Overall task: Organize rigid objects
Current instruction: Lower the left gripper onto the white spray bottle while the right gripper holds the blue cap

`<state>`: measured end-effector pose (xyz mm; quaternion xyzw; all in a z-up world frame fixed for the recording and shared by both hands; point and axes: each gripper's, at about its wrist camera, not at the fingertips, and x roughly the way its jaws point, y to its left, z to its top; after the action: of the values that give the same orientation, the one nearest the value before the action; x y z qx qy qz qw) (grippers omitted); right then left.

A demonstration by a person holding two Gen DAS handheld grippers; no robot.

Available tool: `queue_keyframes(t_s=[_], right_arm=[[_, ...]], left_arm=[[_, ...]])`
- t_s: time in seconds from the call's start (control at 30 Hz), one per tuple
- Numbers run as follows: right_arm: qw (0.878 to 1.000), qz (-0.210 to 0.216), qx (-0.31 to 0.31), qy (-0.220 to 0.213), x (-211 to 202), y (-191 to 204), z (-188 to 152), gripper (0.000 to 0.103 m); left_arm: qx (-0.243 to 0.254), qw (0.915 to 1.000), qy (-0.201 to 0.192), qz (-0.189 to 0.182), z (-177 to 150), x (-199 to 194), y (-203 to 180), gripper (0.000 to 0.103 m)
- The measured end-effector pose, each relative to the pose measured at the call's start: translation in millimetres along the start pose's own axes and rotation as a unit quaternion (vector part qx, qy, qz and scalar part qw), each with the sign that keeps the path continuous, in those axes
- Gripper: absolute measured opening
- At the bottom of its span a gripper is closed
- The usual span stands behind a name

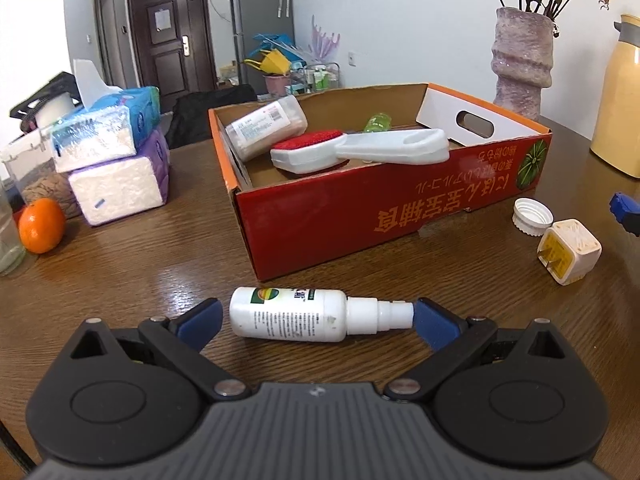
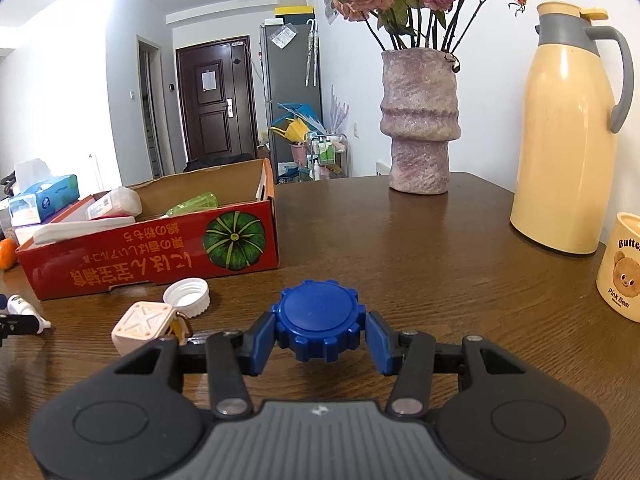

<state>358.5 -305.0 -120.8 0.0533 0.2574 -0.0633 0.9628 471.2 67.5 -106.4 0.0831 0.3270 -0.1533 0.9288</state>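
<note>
Spray bottle (image 1: 304, 314) lies on its side on the tabletop (image 1: 160, 264), lower centre of the left wrist view, between the wide-spread pads of the left tool (image 1: 318, 316); nozzle tip looks to be touching the right pad, base clear of the left one. Step in hand: lining up the grab. Next: close end-to-end on the bottle, lift, carry to the red box (image 1: 360, 208) just behind. Right tool (image 2: 320, 338) grips a blue cap (image 2: 320, 320), centre of the right wrist view. White cap (image 2: 188, 296) and beige cube (image 2: 144, 326) lie loose, lower left.
</note>
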Motion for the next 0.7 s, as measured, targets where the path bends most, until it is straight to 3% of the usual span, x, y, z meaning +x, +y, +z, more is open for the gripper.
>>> queue_keyframes(t_s=[0.4,0.7], right_arm=[[1.000,0.007,0.003,0.009,3.5,0.0,0.3,0.048],[1.000,0.010,-0.002,0.007,3.5,3.1,0.5,0.048]], left_arm=[[-0.022,0.9992,0.025,-0.023,1.8,14.9,8.7,0.103],[-0.030,0.9991,0.029,-0.007,2.5,19.0,7.0,0.103]])
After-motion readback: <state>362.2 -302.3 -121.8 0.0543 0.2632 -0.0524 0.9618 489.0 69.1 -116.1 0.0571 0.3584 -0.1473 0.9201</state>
